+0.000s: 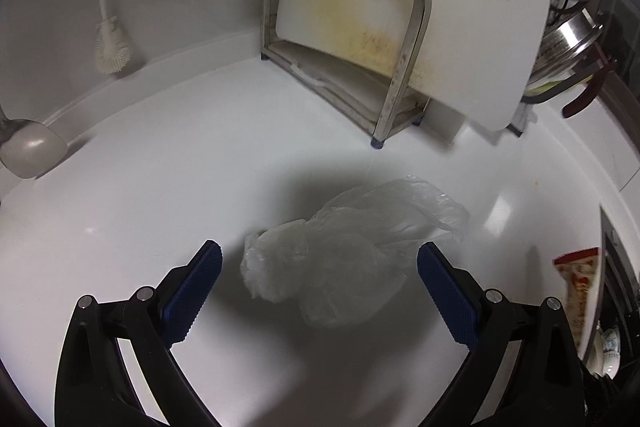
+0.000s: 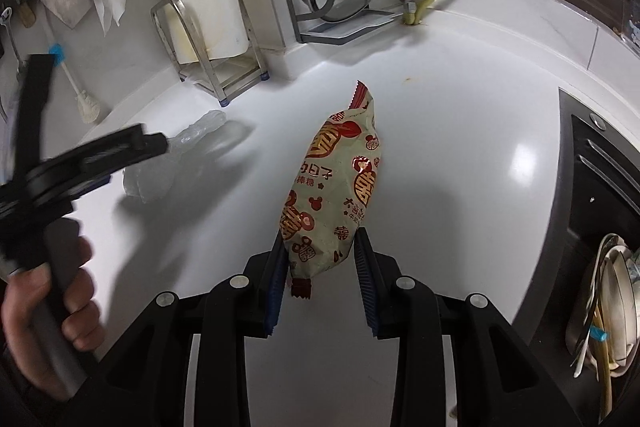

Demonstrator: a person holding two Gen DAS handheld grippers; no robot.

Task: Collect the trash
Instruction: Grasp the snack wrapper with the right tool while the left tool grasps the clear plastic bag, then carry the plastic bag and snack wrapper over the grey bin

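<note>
On a white kitchen counter (image 1: 140, 187), the left tongs (image 1: 320, 267) stand wide around a crumpled clear plastic bag (image 1: 344, 251) at lower centre of the left view. In the right view's centre, the right tongs (image 2: 322, 247) grip a red-printed snack wrapper (image 2: 336, 183) by its lower end.

Your left gripper (image 1: 320, 271) is straddling the crumpled clear plastic bag (image 1: 348, 251) lying on the white countertop (image 1: 160, 167); the steel rack (image 1: 348, 39) is standing beyond it. Your right gripper (image 2: 320, 279) is flanking the printed snack packet (image 2: 336, 187), with the bag lying to its left.
</note>
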